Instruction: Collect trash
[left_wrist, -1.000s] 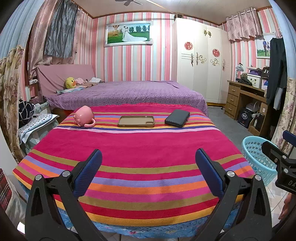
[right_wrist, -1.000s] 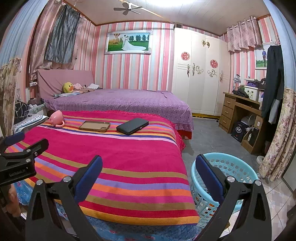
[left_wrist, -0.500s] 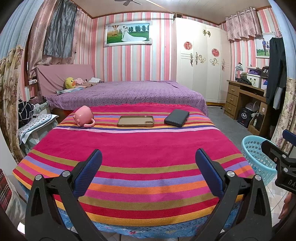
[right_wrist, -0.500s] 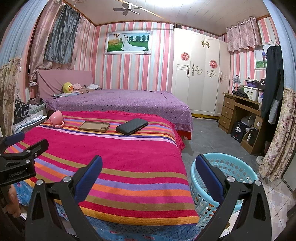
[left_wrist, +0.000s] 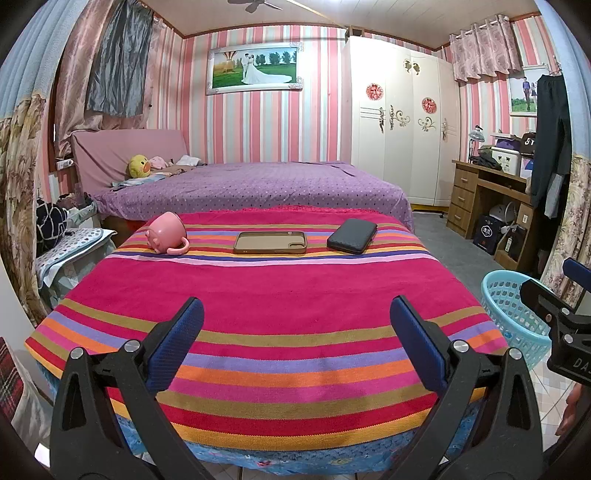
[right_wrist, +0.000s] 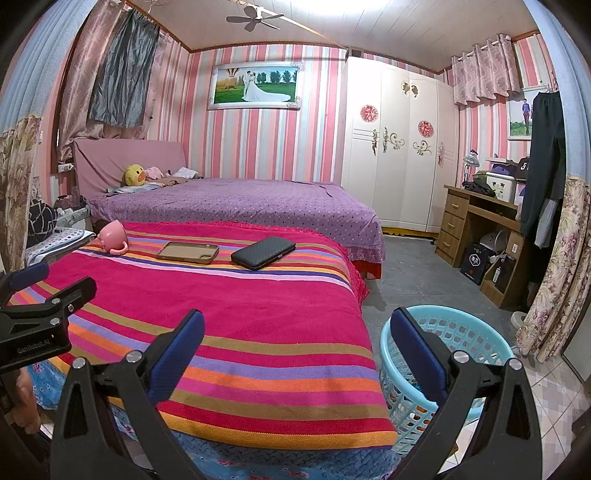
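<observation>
The three things on the striped blanket (left_wrist: 266, 295) lie in a row near its far edge: a pink mug (left_wrist: 166, 233) on its side at 11 o'clock in the left wrist view, a tan phone case (left_wrist: 270, 242) lying flat with its hollow side up at 12 o'clock, and a dark wallet-like case (left_wrist: 352, 236) at 1 o'clock. All three are apart from one another, with bare blanket between them. A wide stretch of blanket lies between that row and the near edge.

The left gripper (left_wrist: 295, 343) hangs over the near edge with its blue-padded fingers spread wide and nothing between them. The right gripper (right_wrist: 297, 345) is likewise wide apart and empty, over the blanket's near right corner.

A light blue basket (right_wrist: 476, 328) with lattice walls stands on the floor just beside that corner, at 4 o'clock in the right wrist view; something orange shows through its wall low down, too small to tell what.

Beyond the far edge lies a bed with a purple dotted cover (left_wrist: 258, 184). A white wardrobe (left_wrist: 399, 140) stands at 1 o'clock, a wooden desk (left_wrist: 484, 199) at 3 o'clock. Grey floor runs open between bed, desk and basket.
</observation>
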